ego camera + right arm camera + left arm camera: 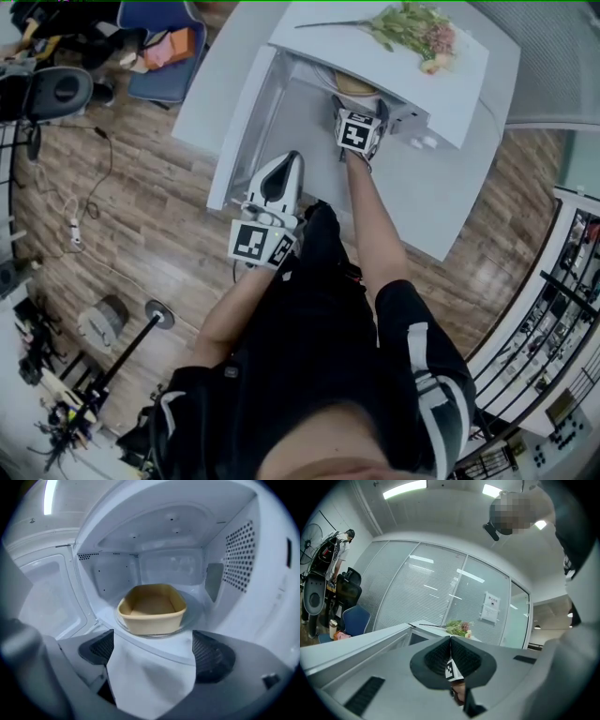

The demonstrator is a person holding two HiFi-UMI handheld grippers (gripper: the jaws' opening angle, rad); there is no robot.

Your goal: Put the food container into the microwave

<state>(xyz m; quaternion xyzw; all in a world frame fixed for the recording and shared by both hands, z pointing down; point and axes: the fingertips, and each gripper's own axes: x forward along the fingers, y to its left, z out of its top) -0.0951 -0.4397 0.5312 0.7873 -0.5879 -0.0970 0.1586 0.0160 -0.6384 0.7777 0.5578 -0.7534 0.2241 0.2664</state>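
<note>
A tan, empty food container (152, 609) rests on the glass turntable (193, 617) inside the white microwave (234, 559). My right gripper (154, 651) is open just outside the cavity, its jaws wide apart, holding nothing and a short way back from the container. In the head view the right gripper (358, 117) is at the microwave's (375, 58) front opening, where a tan edge of the container (354, 84) shows. The door (255, 112) is swung open to the left. My left gripper (278, 178) hangs by the door's edge; its pads (451, 660) are pressed together on nothing.
A bunch of flowers (412, 28) lies on top of the microwave, which stands on a white table (450, 192). A blue chair (155, 47), cables and a stand (141, 328) occupy the wooden floor at left. A person (342, 545) stands far off at the left.
</note>
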